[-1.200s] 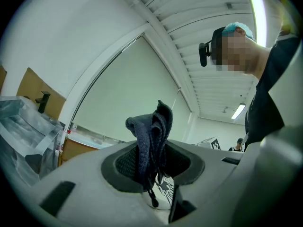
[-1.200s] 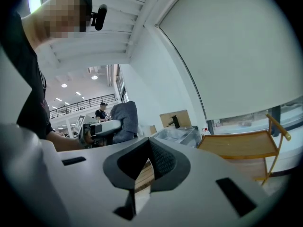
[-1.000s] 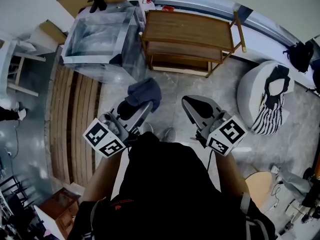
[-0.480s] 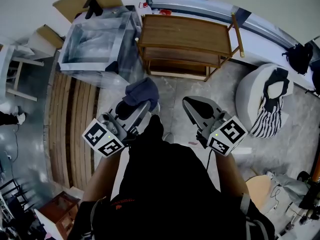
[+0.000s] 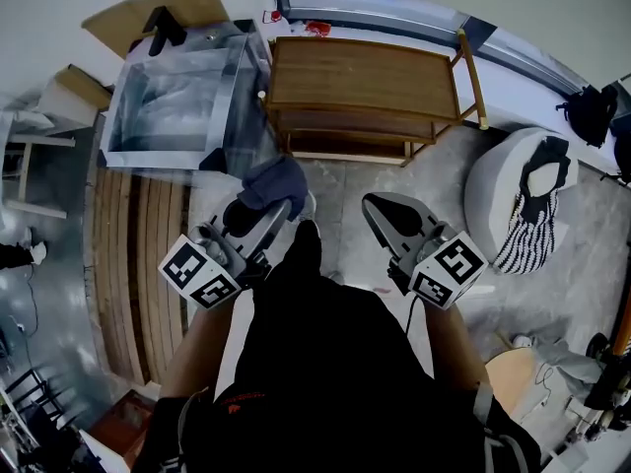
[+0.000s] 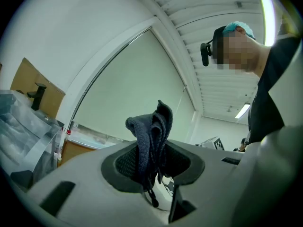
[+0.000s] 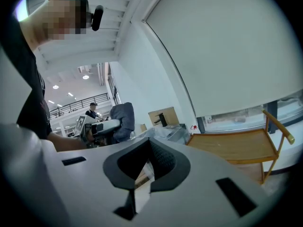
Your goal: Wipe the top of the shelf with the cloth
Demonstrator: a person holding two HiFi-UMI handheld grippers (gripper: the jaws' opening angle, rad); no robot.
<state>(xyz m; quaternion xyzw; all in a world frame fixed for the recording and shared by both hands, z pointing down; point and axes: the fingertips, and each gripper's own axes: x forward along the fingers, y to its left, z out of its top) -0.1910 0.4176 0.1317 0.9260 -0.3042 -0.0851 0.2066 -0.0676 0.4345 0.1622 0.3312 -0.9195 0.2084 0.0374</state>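
Note:
The wooden shelf (image 5: 367, 67) stands against the wall ahead of me, its top bare; it also shows at the right of the right gripper view as the shelf (image 7: 236, 145). My left gripper (image 5: 279, 203) is shut on a dark blue cloth (image 5: 277, 179), held above the floor short of the shelf's left front corner. In the left gripper view the cloth (image 6: 152, 131) sticks up bunched from between the jaws of the left gripper (image 6: 150, 167). My right gripper (image 5: 372, 205) is held beside it, shut with nothing in it; the right gripper (image 7: 147, 162) points toward the shelf.
A clear plastic bin (image 5: 182, 92) sits just left of the shelf, with cardboard (image 5: 148, 8) behind it. A white pouf (image 5: 498, 185) with a striped cloth stands at the right, and a black bag (image 5: 592, 106) beyond it. Wooden slats (image 5: 143, 254) lie on the floor at left.
The shelf and bin have shifted up and left in the head view as I moved slightly. Both grippers keep their pose, and the cloth stays in the left one.

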